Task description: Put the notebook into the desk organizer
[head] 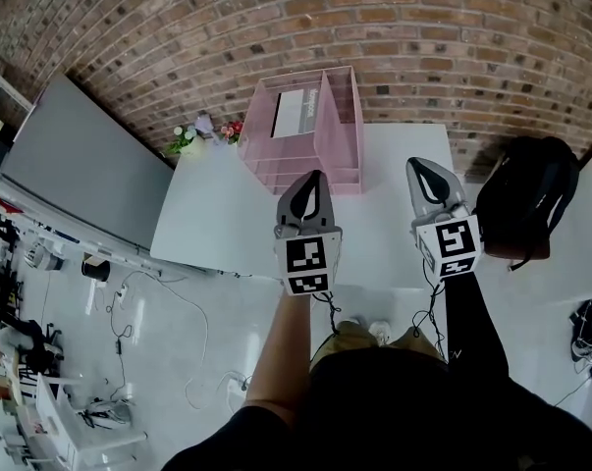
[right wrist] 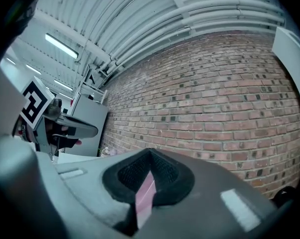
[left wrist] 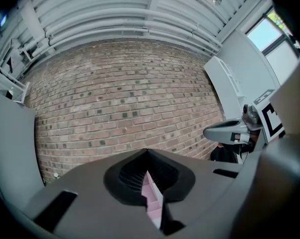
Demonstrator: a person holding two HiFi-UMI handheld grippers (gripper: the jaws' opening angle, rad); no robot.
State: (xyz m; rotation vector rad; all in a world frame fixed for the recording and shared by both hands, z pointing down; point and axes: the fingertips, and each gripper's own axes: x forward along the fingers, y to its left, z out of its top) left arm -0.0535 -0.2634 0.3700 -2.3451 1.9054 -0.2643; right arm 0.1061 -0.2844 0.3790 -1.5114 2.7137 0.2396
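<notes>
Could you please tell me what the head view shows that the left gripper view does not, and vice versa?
Only the head view: the white rectangular table, a grey-and-white notebook lying in the pink plastic desk organizer, and a black fabric backpack. Only the left gripper view: the ribbed grey ceiling and a bright window. Both: the red brick wall, that organizer, and the left tongs and right tongs, each shut and empty.

The right claw (right wrist: 149,152) has its jaws together at the tips — a pink sliver (right wrist: 146,195) shows through the slit below, brick wall (right wrist: 214,98) beyond.
</notes>
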